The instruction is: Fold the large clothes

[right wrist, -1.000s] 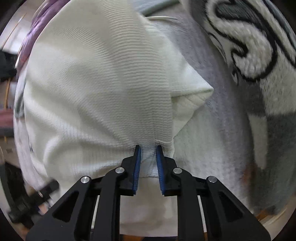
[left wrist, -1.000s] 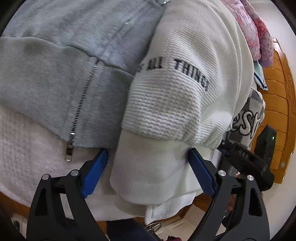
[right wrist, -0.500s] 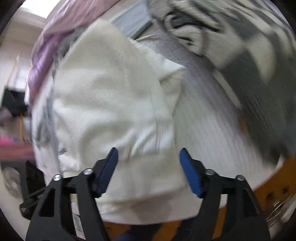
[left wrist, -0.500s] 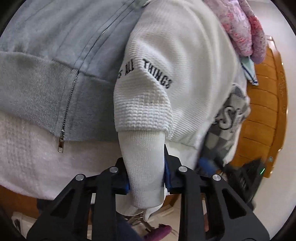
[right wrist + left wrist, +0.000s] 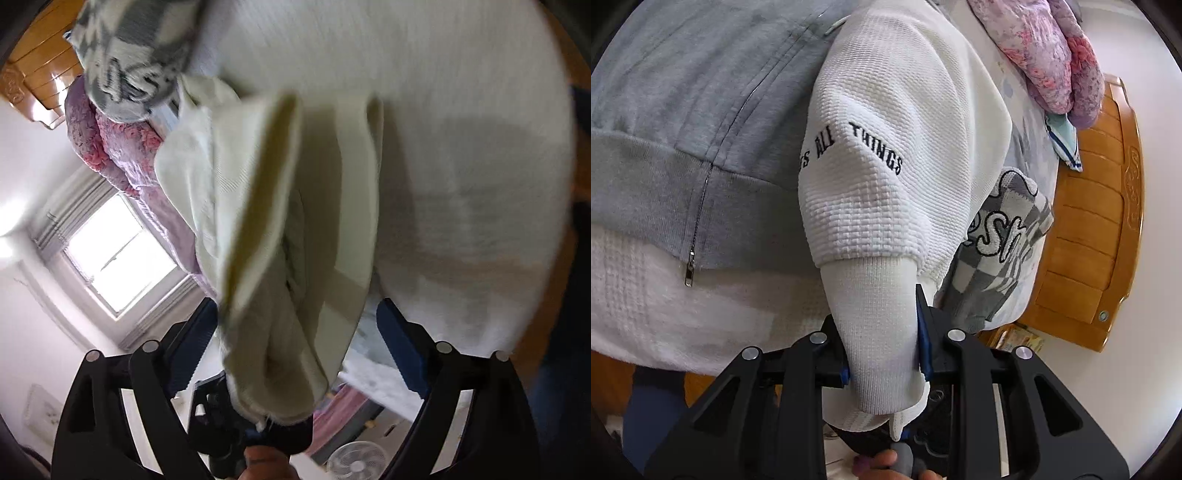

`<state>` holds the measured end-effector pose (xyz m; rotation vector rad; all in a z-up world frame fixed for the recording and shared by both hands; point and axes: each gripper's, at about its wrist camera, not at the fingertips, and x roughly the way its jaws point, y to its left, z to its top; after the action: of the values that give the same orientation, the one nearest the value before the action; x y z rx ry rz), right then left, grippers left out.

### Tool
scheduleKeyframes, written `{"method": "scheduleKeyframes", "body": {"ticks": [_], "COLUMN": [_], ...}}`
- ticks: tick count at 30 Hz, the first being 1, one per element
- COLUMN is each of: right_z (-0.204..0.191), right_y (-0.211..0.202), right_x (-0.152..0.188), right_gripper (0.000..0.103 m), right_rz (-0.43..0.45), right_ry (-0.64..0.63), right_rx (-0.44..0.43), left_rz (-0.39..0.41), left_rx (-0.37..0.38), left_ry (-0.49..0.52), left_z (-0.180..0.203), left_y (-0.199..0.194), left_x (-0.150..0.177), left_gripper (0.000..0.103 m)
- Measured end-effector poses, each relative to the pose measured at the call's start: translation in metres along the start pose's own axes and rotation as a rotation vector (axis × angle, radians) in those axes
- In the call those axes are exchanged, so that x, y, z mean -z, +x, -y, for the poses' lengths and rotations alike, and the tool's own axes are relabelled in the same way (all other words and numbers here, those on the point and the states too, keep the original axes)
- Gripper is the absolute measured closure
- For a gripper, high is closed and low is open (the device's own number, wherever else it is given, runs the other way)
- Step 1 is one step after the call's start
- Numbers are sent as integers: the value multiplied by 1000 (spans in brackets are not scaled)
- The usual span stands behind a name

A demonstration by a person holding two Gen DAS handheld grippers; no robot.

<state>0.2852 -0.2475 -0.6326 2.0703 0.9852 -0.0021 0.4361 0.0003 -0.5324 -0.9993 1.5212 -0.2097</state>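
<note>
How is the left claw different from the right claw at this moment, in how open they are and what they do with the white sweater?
The left claw is shut on the ribbed cuff of the white sweater; the right claw stands wide open, its jaws having just been opening. The cuff is pinched between the left pads, while cream fabric hangs loose between the right pads, unpressed. Both have blue pads on black frames.

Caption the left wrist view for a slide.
Left gripper shut on the ribbed cuff of a white waffle-knit sweater, beside a grey zip hoodie.
</note>
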Motion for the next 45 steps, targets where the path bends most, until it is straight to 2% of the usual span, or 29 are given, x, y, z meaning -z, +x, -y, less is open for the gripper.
{"method": "scheduleKeyframes", "body": {"ticks": [2, 6, 7, 8, 9, 10, 11, 13, 14, 15, 18, 20, 22, 25, 26, 29, 30, 32, 33, 36, 38, 41, 43, 45], "right_z": [2, -7, -9, -15, -21, -23, -25, -35, -41, -46, -61, -71, -66, -50, -46, -40, -39, -36, -34, -38, -41, -39, -41, -47], "right_y": [9, 39, 41, 44, 47, 46, 44, 39, 34, 29, 8, -15, -31, -62, -70, -82, -81, -81, -82, -76, -73, -72, -72, -69], "right_x": [-2, -3, -2, -1, 0, -1, -1, 2, 5, 7, 11, 8, 4, -13, -17, -30, -33, -34, -35, -37, -35, -34, -29, -24], "right_gripper": [17, 17, 20, 34, 42, 56, 64, 71, 72, 72, 73, 73, 73, 73, 73, 72, 72, 72, 72, 72, 71, 71, 71, 71], "right_rz": [-11, -34, -33, -32, -27, -23, -22, -24, -23, -25, -27, -32, -44, -55, -59, -82, -96, -122, -130, -149, -150, -142, -130, -119], "right_ry": [16, 5, -13, -50, -90, -108, -140, -221, -260, -291, -381, -437, -473, -527, -530, -549, -571, -586, -588, -610, -625, -616, -614, -618], "right_rx": [-57, -46, -39, -18, 35, 52, 76, 129, 152, 169, 227, 297, 363, 501, 524, 573, 587, 602, 605, 621, 636, 652, 674, 704], "left_rz": [-8, -10, -10, -10, -11, -13, -14, -43, -54, -58, -93, -91, -62, -29, -29, -96, -127, -129, -172, -293, -338, -391, -388, -370], "left_rx": [-3, -9, -13, -15, -15, -18, -15, -7, 6, 14, 12, -26, -93, -191, -206, -232, -262, -349, -360, -376, -375, -328, -310, -313], "left_ry": [-2, 2, 9, 14, 15, 8, 0, -27, -35, -32, 36, 89, 157, 255, 285, 406, 471, 583, 608, 601, 599, 542, 524, 532], "left_z": [-1, -3, -3, -3, -4, -5, -6, -11, -13, -13, -12, -12, -11, -1, 5, 32, 43, 57, 60, 56, 52, 39, 33, 33], "left_y": [3, 6, 7, 8, 9, 9, 10, 11, 10, 7, -8, -21, -36, -35, -30, 4, 20, 47, 59, 92, 103, 113, 116, 113], "left_x": [0, 0, 0, 0, -1, -2, -2, -3, -3, -2, 0, -2, -10, -28, -35, -55, -62, -76, -82, -102, -111, -122, -124, -124], "left_gripper": [78, 78, 78, 77, 76, 75, 70, 50, 33, 24, 19, 19, 17, 17, 17, 17, 17, 17, 17, 14, 12, 12, 16, 30]}}
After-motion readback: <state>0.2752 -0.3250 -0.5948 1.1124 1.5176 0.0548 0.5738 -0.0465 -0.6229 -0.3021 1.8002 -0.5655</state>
